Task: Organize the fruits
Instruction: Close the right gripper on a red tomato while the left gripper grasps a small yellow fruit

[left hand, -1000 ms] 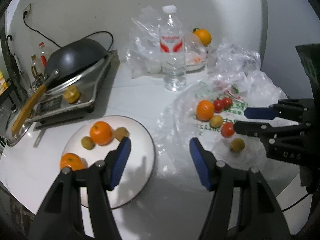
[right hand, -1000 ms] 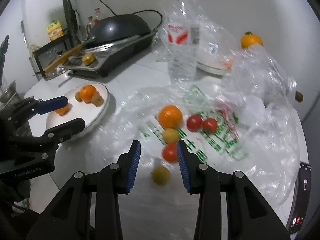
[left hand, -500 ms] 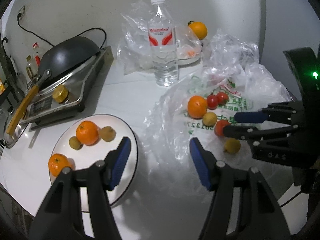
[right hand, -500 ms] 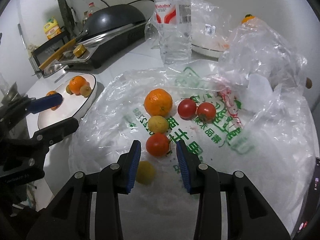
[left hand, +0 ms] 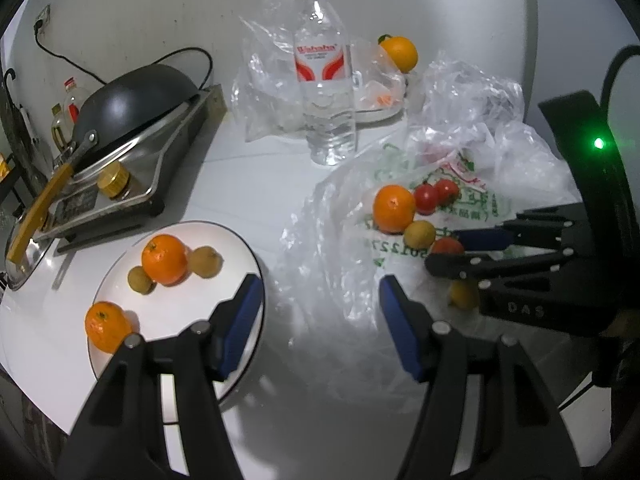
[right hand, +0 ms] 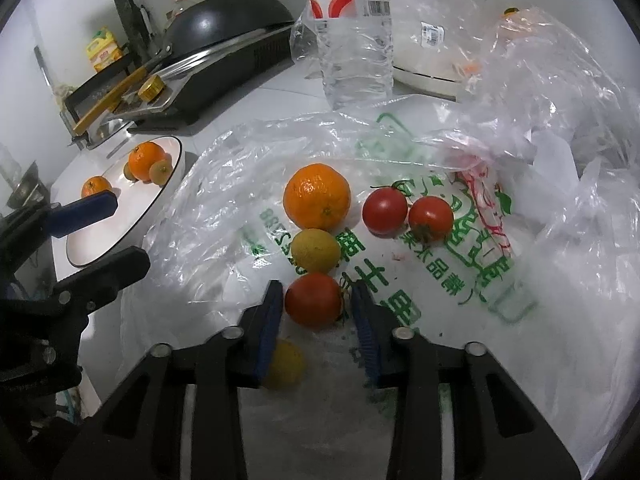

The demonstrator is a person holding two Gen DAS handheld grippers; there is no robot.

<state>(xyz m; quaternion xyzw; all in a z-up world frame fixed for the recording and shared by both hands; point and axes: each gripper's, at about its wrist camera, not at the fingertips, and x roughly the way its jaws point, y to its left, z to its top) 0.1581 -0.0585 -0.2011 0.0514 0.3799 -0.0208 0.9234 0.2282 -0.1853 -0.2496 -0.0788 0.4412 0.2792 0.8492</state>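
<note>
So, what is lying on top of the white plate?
On the white plate lie two oranges, one at the middle and one near the rim, and two small brownish fruits. The left hand-held gripper covers part of the plate's near edge.

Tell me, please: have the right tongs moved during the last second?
Yes. The right tongs advanced across the plastic bag toward the water bottle, and now straddle the nearest tomato.

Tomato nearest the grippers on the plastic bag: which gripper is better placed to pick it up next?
Right. The right gripper already has the tomato between its open blue pads, so it likely only needs to close. The left gripper hangs open between the white plate and the plastic bag, off to the side.
</note>
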